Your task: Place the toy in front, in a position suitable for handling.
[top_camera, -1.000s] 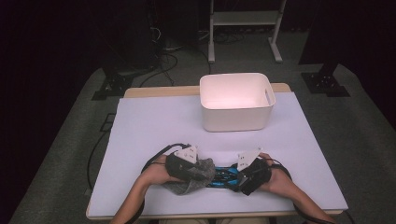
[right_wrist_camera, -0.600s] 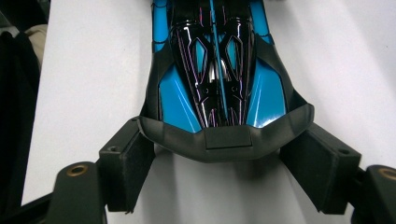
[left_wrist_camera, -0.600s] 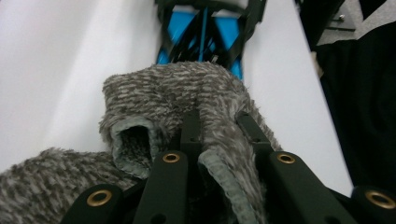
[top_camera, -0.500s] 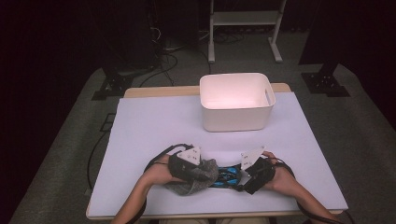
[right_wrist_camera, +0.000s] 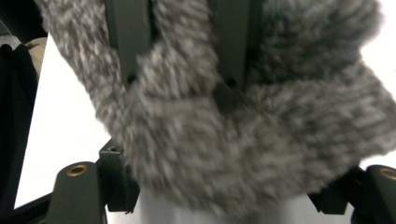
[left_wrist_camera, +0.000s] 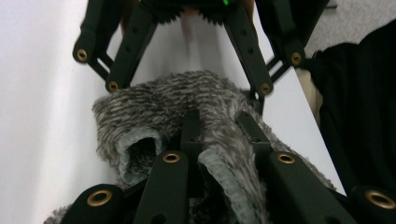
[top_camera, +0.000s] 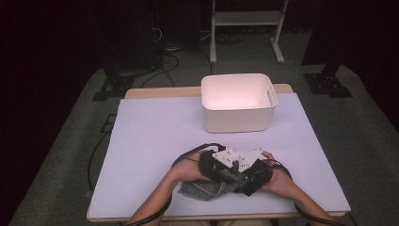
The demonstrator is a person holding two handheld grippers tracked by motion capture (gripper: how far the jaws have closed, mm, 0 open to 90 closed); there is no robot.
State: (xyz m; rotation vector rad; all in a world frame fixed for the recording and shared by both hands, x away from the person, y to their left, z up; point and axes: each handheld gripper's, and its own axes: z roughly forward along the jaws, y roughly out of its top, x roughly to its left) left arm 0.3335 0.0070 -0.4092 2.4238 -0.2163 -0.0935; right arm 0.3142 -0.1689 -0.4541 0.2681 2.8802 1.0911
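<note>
Two grippers meet over the grey sock (top_camera: pixel 207 188), well short of the bin (top_camera: pixel 237 102). The left gripper (top_camera: pixel 225 170) is clenched on its cuff; the right gripper (top_camera: pixel 251 178), its jaws having just narrowed, stands released around the sock's far end.

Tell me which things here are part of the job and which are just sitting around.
In the job:
- grey fuzzy sock, at the near table edge
- left gripper, shut on it
- right gripper, sock draped over its jaws

Lying about:
- white bin, apart from the grippers
- white stand, on the floor beyond the table
</note>
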